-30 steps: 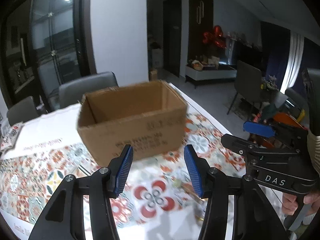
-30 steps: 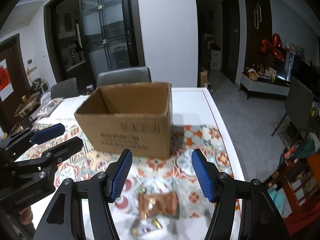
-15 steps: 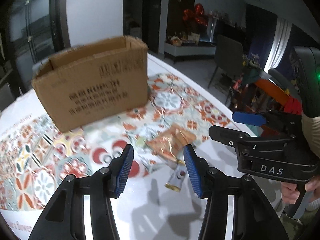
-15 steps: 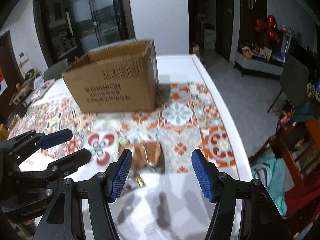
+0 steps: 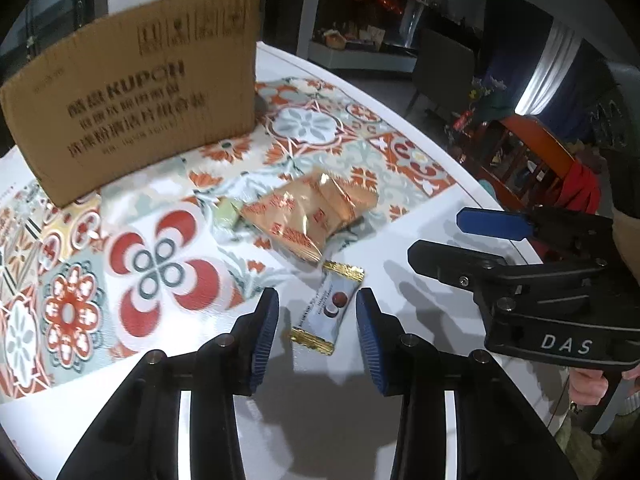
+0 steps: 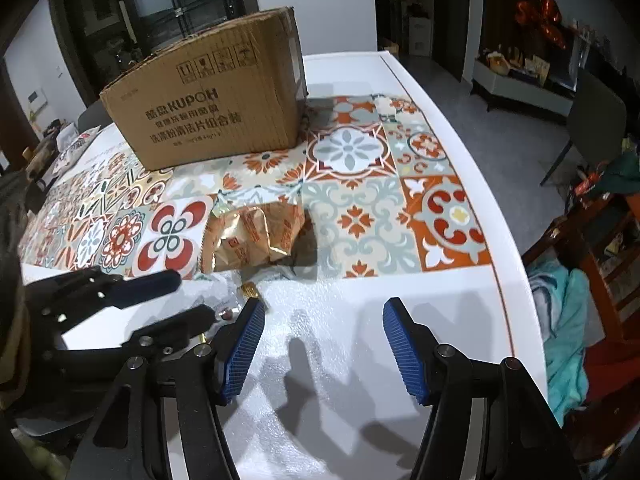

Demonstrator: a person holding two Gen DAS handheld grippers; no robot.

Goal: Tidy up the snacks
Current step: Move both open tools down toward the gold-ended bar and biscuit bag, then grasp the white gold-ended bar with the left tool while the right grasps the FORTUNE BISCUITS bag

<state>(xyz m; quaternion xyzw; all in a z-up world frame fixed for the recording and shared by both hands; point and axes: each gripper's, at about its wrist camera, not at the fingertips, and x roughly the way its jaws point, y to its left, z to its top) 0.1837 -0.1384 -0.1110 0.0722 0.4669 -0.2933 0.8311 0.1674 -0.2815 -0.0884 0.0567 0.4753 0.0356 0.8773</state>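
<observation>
A small white snack bar (image 5: pixel 329 305) with gold ends lies flat on the white table. It sits between the blue pads of my left gripper (image 5: pixel 316 334), whose jaws are closing without touching it. Just beyond it lie orange foil snack packets (image 5: pixel 310 210) (image 6: pixel 252 236) and a small pale green candy (image 5: pixel 226 213). An open-topped cardboard box (image 5: pixel 132 92) (image 6: pixel 208 92) stands behind them. My right gripper (image 6: pixel 324 346) hovers open over bare table with nothing between its pads, to the right of the left gripper (image 6: pixel 188 300). In the right wrist view only the bar's gold end (image 6: pixel 249 291) shows.
A patterned tile mat (image 6: pixel 360 184) covers the table's middle. The curved white table edge (image 6: pixel 516 280) runs down the right. Past it are an orange chair with clothes (image 5: pixel 560 168) and teal cloth (image 6: pixel 568 320). Grey chairs stand behind the box.
Both grippers have come down toward the table and tipped downward, bringing the snacks close. The left jaws have narrowed around the snack bar. The right jaws keep their width.
</observation>
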